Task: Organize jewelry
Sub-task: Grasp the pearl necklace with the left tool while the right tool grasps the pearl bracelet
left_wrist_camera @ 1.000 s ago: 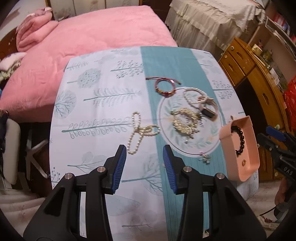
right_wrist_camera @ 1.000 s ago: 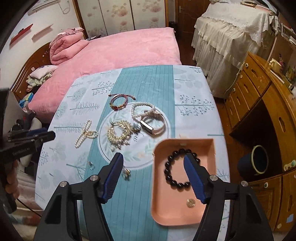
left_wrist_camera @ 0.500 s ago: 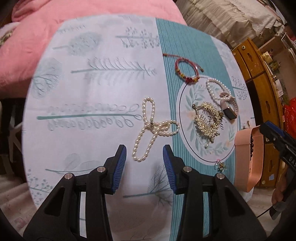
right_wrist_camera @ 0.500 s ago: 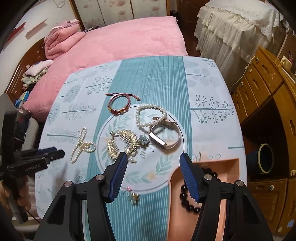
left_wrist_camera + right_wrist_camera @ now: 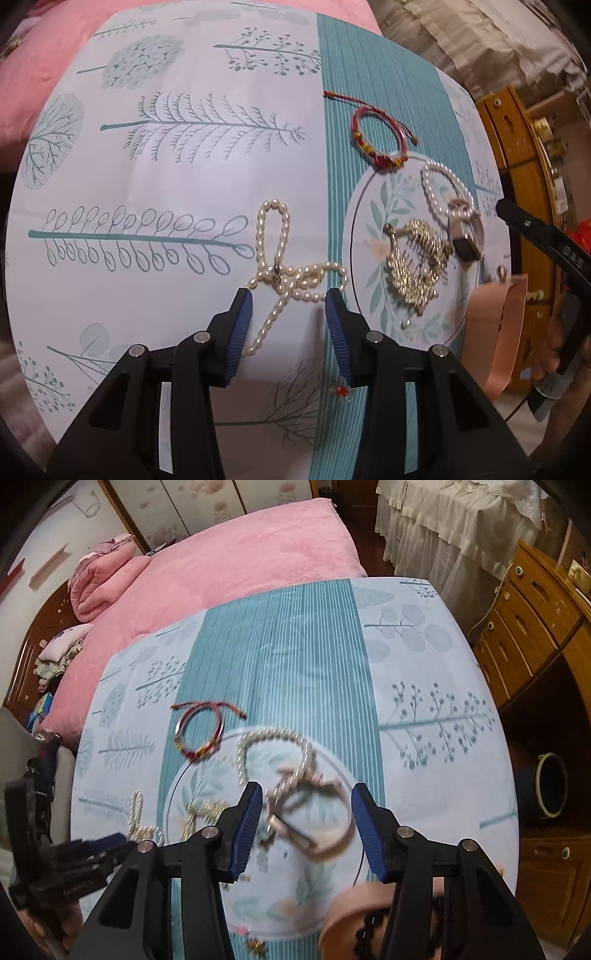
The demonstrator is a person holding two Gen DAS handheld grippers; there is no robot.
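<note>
My left gripper [image 5: 289, 306] is open, its blue fingertips on either side of the knotted pearl necklace [image 5: 284, 275] on the tablecloth. My right gripper [image 5: 306, 825] is open, low over the metal bangle [image 5: 314, 827], which lies between its fingers. A pearl bracelet [image 5: 273, 753], a red cord bracelet [image 5: 201, 733] and a gold hair comb [image 5: 415, 264] lie on the cloth. The pink tray [image 5: 358, 912] holds a black bead bracelet [image 5: 364, 934] at the right gripper's base. The right gripper also shows in the left wrist view [image 5: 546, 243].
A small red earring [image 5: 341, 391] lies by my left finger. A small gold charm [image 5: 256, 946] lies near the front edge. A pink bed [image 5: 229, 572] is behind the table, wooden drawers [image 5: 532, 627] to the right.
Both grippers have moved forward and lower. The left one now straddles the pearl necklace; the right one has passed the tray and now straddles the bangle.
</note>
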